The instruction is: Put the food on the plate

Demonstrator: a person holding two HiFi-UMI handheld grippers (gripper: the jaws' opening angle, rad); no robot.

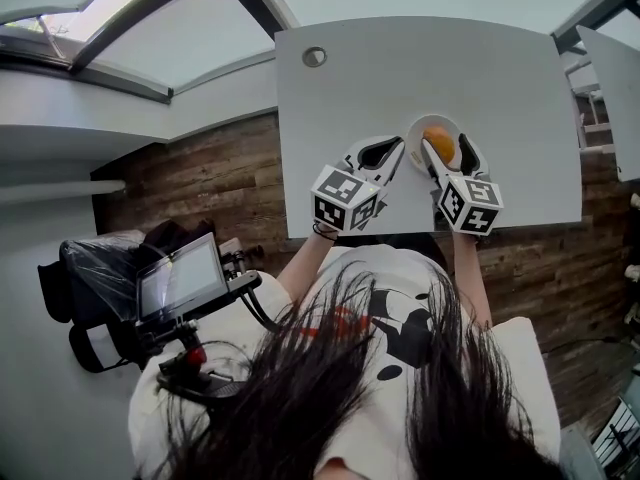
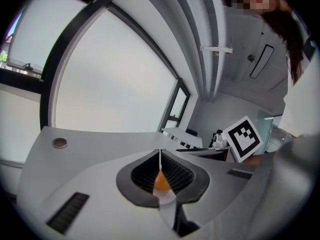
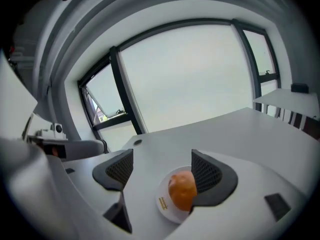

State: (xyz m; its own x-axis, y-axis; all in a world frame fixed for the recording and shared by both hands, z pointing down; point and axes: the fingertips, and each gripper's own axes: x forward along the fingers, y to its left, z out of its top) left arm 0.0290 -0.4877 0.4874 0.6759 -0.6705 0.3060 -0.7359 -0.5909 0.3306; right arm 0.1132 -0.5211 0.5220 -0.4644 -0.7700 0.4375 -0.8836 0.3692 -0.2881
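We judge the task all but done: the orange food [image 3: 182, 190] sits on the white plate [image 3: 163, 205] between our right gripper's [image 3: 161, 165] spread jaws, close by the right one. Our left gripper [image 2: 160, 170] is clenched, empty, beside the plate; only withdrawing seems left

From my remote seat, bare table [image 1: 500, 88] lies open beyond the plate [image 1: 413, 144], broken only by a grommet [image 1: 314, 57] at the far left corner, while my left gripper [image 1: 392, 150], jaws together, crowds the plate's left rim and my right gripper [image 1: 447, 146] straddles the food [image 1: 438, 138].
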